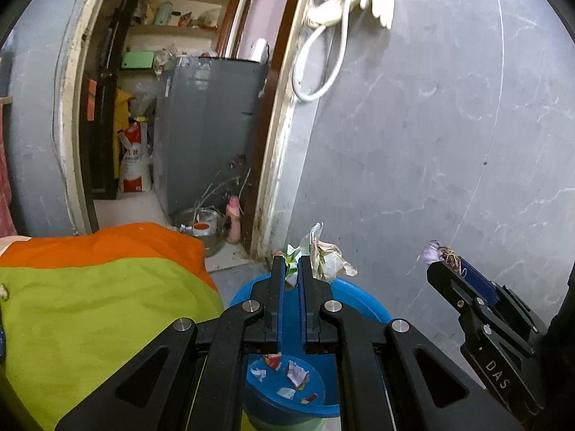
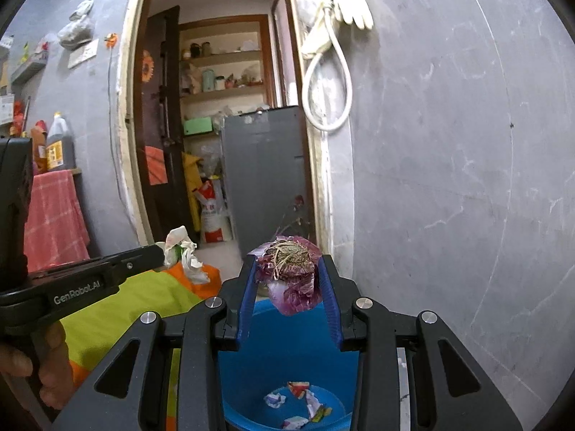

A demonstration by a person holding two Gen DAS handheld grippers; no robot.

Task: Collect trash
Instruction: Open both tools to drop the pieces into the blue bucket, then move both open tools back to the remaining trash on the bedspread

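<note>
My left gripper (image 1: 291, 269) is shut on a crumpled paper wrapper (image 1: 325, 255), white with green and red print; it hangs over the blue bucket (image 1: 363, 298). From the right wrist the same left gripper (image 2: 163, 251) comes in from the left with the wrapper (image 2: 185, 251) at its tip. My right gripper (image 2: 289, 273) is shut on a purple wrapper ball (image 2: 291, 273) with dry straw on top, held above the bucket (image 2: 287, 337). From the left wrist that right gripper (image 1: 445, 260) shows at the right with the purple ball (image 1: 433, 251). Several paper scraps (image 1: 287, 377) lie on the bucket's bottom.
An orange and green cloth (image 1: 90, 305) covers a surface left of the bucket. A grey wall (image 1: 431, 143) stands close behind. An open doorway shows a grey fridge (image 1: 208, 125), a steel pot (image 1: 201, 226) and shelves. A person's hand (image 2: 21, 370) grips the left tool.
</note>
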